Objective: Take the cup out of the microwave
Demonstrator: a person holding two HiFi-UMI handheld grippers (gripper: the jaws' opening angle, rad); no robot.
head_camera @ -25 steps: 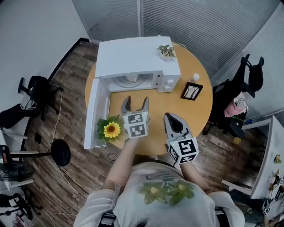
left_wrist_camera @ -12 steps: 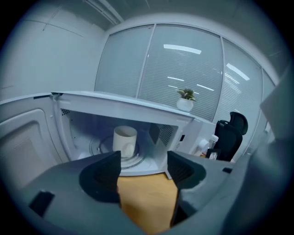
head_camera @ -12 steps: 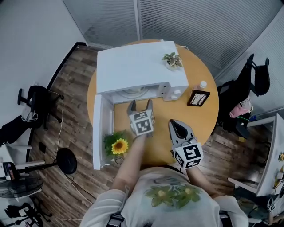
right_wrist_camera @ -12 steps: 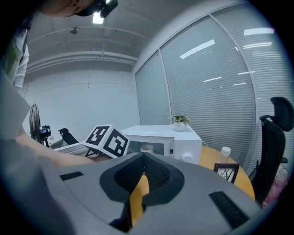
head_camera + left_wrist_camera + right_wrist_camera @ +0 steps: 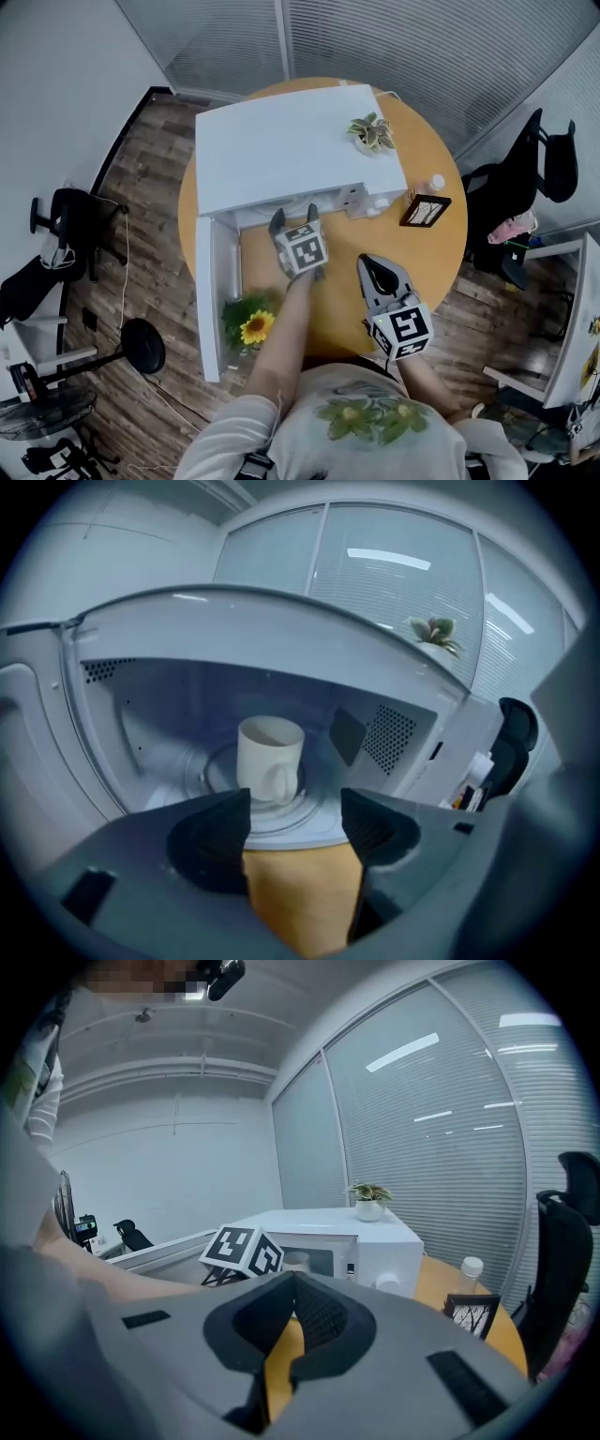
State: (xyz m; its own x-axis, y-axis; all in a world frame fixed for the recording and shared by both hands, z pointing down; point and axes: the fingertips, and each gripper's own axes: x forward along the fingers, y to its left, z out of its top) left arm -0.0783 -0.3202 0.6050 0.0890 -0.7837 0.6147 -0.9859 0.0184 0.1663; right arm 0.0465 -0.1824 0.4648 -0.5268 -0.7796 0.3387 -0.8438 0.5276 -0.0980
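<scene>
In the left gripper view a white cup (image 5: 270,758) with a handle stands upright on the glass turntable inside the open white microwave (image 5: 281,150). My left gripper (image 5: 295,822) is open at the microwave's mouth, a little short of the cup, with nothing between its fingers (image 5: 211,832). From the head view the left gripper (image 5: 293,221) reaches just under the oven's front edge, and the cup is hidden there. Over the orange table, my right gripper (image 5: 377,267) hangs back and is shut, empty. In its own view the right gripper (image 5: 292,1286) faces the microwave (image 5: 347,1241).
The microwave door (image 5: 212,291) stands swung open to the left. A sunflower (image 5: 255,326) lies by the door's end. A small potted plant (image 5: 373,131) sits on the oven. A photo frame (image 5: 424,210) and a bottle (image 5: 434,183) stand right of it. Office chairs ring the round table (image 5: 337,300).
My left gripper has moved forward from the middle of the table up to the microwave's opening. The right gripper has stayed about where it was.
</scene>
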